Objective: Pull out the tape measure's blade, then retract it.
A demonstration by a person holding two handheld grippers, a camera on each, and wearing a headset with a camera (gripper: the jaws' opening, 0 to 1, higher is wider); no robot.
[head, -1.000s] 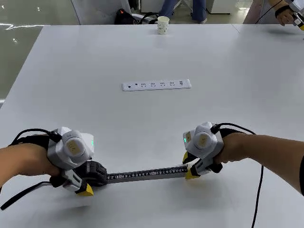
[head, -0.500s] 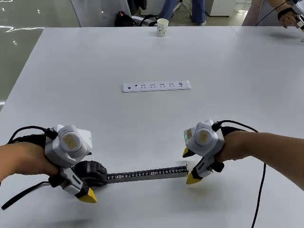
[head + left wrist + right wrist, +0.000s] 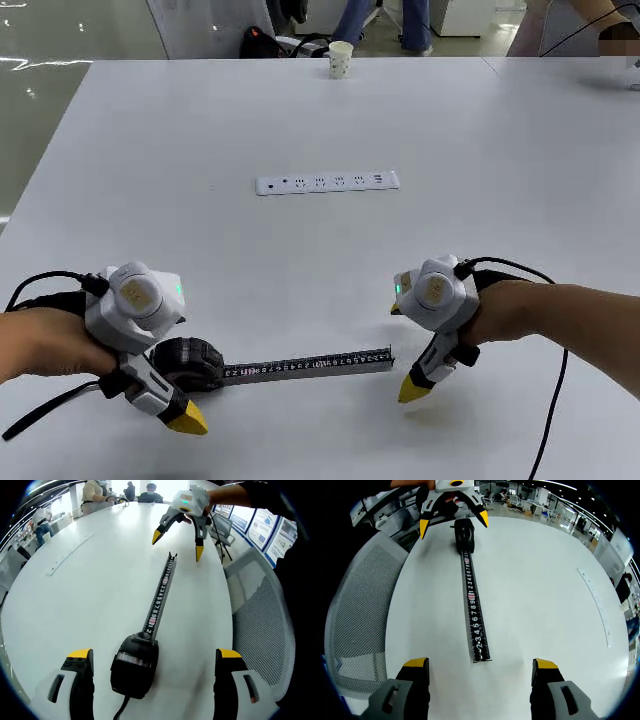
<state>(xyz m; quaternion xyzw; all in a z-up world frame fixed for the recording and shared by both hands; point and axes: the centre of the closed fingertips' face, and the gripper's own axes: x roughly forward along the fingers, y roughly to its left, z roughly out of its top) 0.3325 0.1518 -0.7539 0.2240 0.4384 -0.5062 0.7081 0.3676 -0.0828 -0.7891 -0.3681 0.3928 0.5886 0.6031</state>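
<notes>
A black tape measure case (image 3: 190,362) lies on the white table (image 3: 300,110), its blade (image 3: 310,366) stretched out flat to the right. My left gripper (image 3: 178,390) stands open around the case (image 3: 134,665), the jaws on either side and apart from it. In the left gripper view the blade (image 3: 161,595) runs away toward the right gripper (image 3: 177,546). My right gripper (image 3: 405,348) is open just past the blade's hook end, with nothing held. Seen from the right gripper (image 3: 480,663), the blade (image 3: 471,610) ends between the jaws, and the case (image 3: 465,530) sits between the left gripper (image 3: 453,524) jaws.
A white power strip (image 3: 327,183) lies mid-table and a paper cup (image 3: 341,58) stands at the far edge. A grey mesh chair (image 3: 360,605) sits at the near table edge beside the person. People stand beyond the far end.
Both grippers have opened. The left has let go of the case, the right has let go of the blade end and drawn back a little. The blade stays pulled out.
</notes>
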